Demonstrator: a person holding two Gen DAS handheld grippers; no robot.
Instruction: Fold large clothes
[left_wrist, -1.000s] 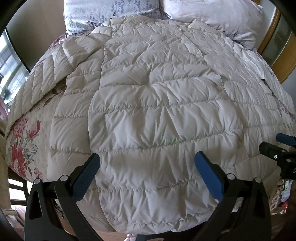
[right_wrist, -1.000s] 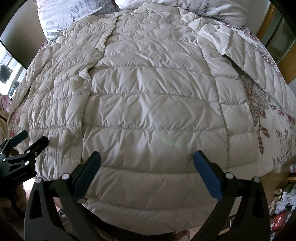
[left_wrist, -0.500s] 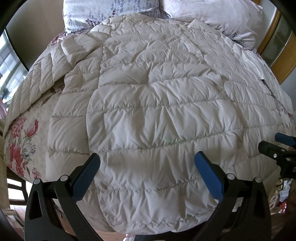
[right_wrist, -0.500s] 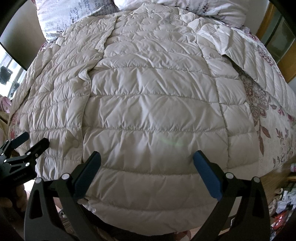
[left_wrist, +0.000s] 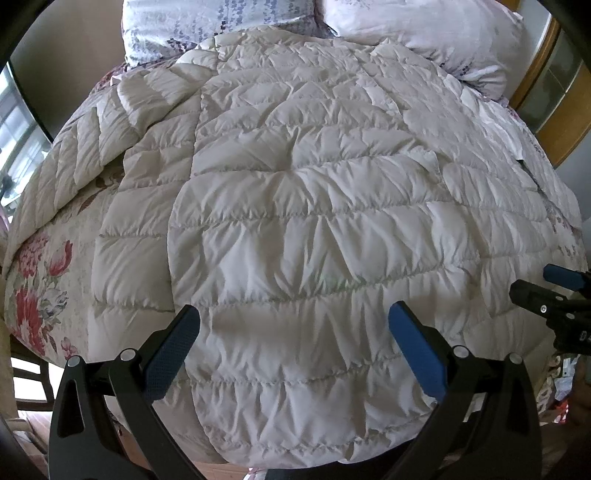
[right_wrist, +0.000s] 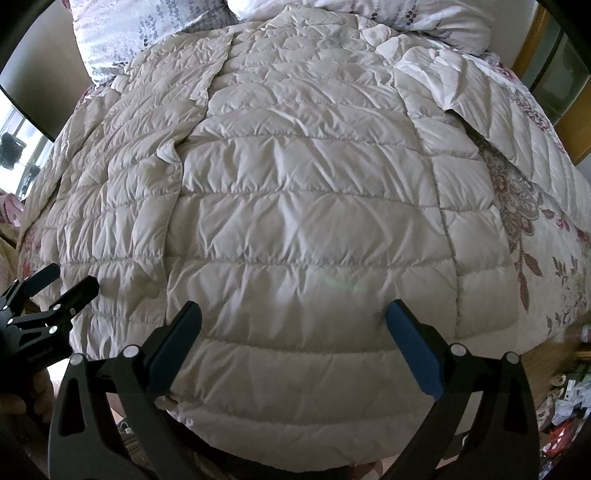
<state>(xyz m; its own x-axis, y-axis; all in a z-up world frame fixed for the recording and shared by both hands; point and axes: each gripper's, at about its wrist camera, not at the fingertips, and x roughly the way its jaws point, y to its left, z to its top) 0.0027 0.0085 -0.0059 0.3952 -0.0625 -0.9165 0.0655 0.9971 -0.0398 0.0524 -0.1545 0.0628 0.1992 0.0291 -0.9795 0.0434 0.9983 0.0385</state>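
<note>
A large cream quilted down coat (left_wrist: 306, 221) lies spread flat on a bed, its hem toward me and its collar at the pillows. One sleeve (left_wrist: 70, 162) slants off to the left in the left wrist view; the other sleeve (right_wrist: 517, 122) lies out to the right in the right wrist view. My left gripper (left_wrist: 295, 332) hovers open above the hem's left half, holding nothing. My right gripper (right_wrist: 293, 332) hovers open above the coat's (right_wrist: 295, 206) right half near the hem, also with nothing in it. Each gripper shows at the edge of the other's view: the right gripper (left_wrist: 550, 288) and the left gripper (right_wrist: 55, 284).
A floral bedspread (left_wrist: 37, 288) covers the bed beneath the coat. Two patterned pillows (left_wrist: 424, 33) lie at the head. A wooden frame (left_wrist: 543, 62) stands at the far right, a window (left_wrist: 18, 147) at the left. Cluttered items lie on the floor (right_wrist: 565, 417) at the lower right.
Both grippers have crept slightly forward over the coat; the view has shifted a little. Neither has touched or taken hold of the fabric.
</note>
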